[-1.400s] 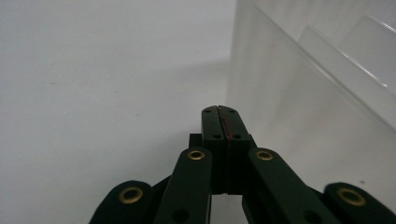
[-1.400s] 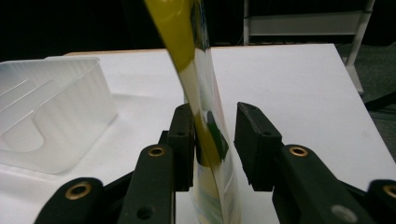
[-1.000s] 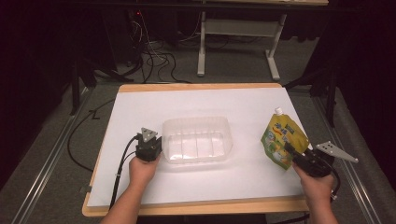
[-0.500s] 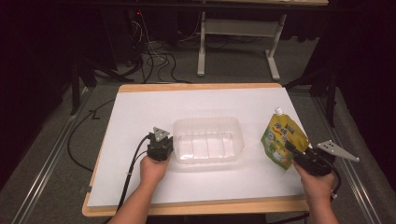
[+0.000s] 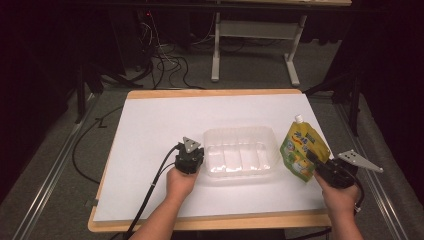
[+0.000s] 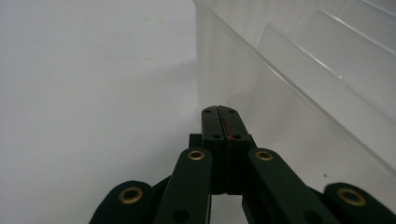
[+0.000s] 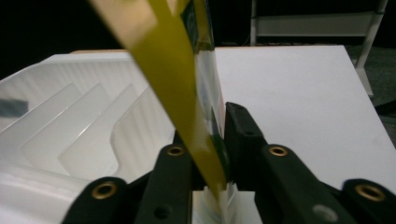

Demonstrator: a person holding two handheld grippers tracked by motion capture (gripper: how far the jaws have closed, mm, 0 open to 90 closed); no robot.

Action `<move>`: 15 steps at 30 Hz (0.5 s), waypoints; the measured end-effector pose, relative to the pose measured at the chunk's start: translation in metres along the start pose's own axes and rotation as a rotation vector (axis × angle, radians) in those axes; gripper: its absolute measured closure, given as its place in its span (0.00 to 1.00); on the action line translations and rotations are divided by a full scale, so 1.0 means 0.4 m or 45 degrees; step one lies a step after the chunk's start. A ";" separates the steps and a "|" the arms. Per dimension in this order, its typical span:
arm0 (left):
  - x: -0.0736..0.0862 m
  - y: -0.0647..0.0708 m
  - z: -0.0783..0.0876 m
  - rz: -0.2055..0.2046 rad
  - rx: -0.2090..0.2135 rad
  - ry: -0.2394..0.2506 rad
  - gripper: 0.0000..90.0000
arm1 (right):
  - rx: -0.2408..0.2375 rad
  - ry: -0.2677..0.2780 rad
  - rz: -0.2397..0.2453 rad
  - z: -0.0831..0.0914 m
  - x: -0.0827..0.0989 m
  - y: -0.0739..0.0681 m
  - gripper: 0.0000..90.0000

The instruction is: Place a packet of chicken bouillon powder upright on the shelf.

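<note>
- The person's left hand (image 5: 180, 182) is holding the left gripper (image 5: 189, 158) low over the white table (image 5: 150, 130), with the grey three-cornered plate riding on top and a black cable trailing back toward the table's near edge
- In the left gripper view its jaws are sitting pressed together with nothing between them, a thin red line showing at the seam, and the tips are lying just beside the near left wall of the clear plastic tray (image 6: 299, 79)
- The person's right hand (image 5: 340, 197) is gripping the right gripper (image 5: 314, 161) at the near right part of the table, its grey plate sticking out to the right
- In the right gripper view its jaws are pinching the lower edge of the yellow pouch (image 7: 187, 93), the flat yellow side rising between them and tilting up to the left
- The pouch (image 5: 302, 148) is showing yellow and green printing with a small white spout at its top; it is being held up off the table, leaning, just to the right of the tray
- The tray (image 5: 240, 152) is sitting on the table between the two grippers; it is translucent, rectangular with rounded corners, ribbed across its floor, and nothing can be seen inside it
- Beyond the table, cables are lying on the grey floor near a pale metal stand (image 5: 255, 45)
</note>
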State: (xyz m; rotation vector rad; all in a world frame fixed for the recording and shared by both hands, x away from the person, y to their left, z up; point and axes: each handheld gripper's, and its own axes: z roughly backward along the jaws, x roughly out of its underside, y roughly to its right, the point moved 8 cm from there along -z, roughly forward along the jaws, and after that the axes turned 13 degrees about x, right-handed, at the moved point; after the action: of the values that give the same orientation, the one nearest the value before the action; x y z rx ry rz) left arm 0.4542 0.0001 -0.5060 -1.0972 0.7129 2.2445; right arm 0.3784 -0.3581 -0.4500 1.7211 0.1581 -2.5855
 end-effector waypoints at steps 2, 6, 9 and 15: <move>-0.003 0.016 -0.009 -0.012 0.013 -0.006 1.00 | 0.006 -0.007 -0.008 -0.002 -0.001 0.002 0.96; -0.003 0.006 0.004 -0.021 0.006 -0.001 0.96 | 0.013 -0.006 -0.033 -0.003 -0.004 0.005 0.98; -0.002 -0.016 0.029 -0.016 -0.013 0.008 0.94 | 0.022 0.001 -0.038 0.002 -0.008 0.008 0.98; 0.000 -0.044 0.094 -0.056 -0.006 0.058 0.80 | 0.050 0.010 -0.069 0.017 -0.016 0.018 0.99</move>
State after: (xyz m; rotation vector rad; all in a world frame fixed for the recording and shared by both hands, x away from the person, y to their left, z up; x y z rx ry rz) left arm 0.4457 0.0373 -0.4898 -1.1585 0.6956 2.1915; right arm 0.3755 -0.3660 -0.4418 1.7636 0.1575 -2.6374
